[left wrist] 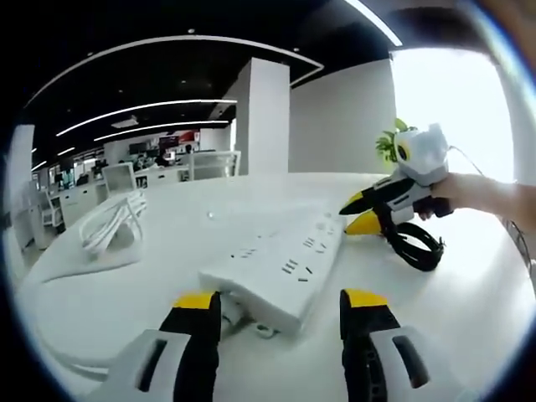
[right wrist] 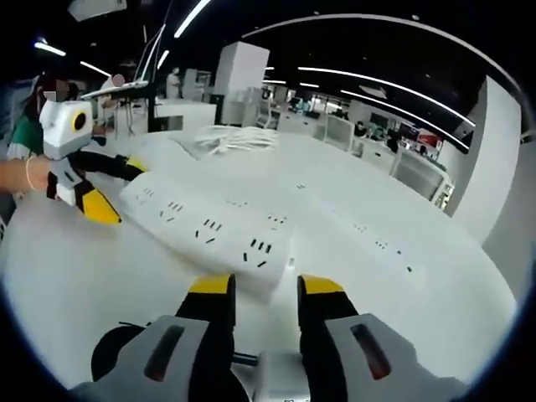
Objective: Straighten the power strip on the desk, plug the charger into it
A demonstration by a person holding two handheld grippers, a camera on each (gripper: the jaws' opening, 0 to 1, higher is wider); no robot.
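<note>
A white power strip (left wrist: 280,264) lies on the white desk (left wrist: 469,327), its near end between the wide-apart jaws of my left gripper (left wrist: 280,300), which is open. From the right, a hand holds my right gripper (left wrist: 358,213) just off the strip's far end, jaws apart. Under it lies a coil of black charger cable (left wrist: 416,244). In the right gripper view, the power strip (right wrist: 209,222) runs to the left ahead of my right gripper (right wrist: 266,285), open with nothing between its tips. My left gripper (right wrist: 117,188) straddles the far end. The black cable (right wrist: 113,352) shows at bottom left.
A bundle of white cord (left wrist: 113,222) rests on the desk beyond the strip, also visible as the white cord (right wrist: 239,138). A green plant (left wrist: 389,142) stands by the bright window. A white pillar (left wrist: 264,117) and office desks lie beyond the desk's edge.
</note>
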